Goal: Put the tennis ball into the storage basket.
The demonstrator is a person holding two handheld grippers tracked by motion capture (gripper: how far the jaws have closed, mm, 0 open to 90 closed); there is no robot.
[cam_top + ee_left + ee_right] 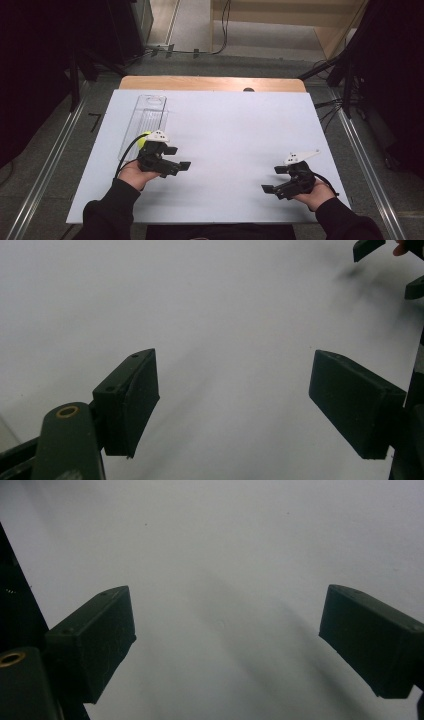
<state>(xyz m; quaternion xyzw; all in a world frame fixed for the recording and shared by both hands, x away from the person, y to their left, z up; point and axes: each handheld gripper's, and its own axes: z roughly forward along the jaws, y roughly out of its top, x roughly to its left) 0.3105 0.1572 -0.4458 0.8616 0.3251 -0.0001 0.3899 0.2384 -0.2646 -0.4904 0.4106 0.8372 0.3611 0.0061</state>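
At the far left I saw a clear plastic tray (145, 117), long and ribbed, lying lengthwise on the white sheet (235, 125) that covered the wooden table (210, 83). At the tray's near end sat something small, round and yellow-green, a ball (144, 139) as far as I could judge, half hidden behind my left gripper (181, 159). That gripper rested just beside the tray's near end, in my left hand (133, 175), its jaws pointing toward the middle of the sheet. In the left gripper view its two black pads (131, 400) stood well apart with only bare, matt white surface between them; they held and touched nothing. The pads were flat, blocky slabs with a dull rubbery face. Farther right the sheet lay smooth and plain. My right gripper (273, 179) sat near the sheet's right front corner, in my right hand (315, 194), a pale three-cornered plate on top. Its jaws gaped wide too, blocky black pads (95, 640) over bare sheet, gripping nothing.
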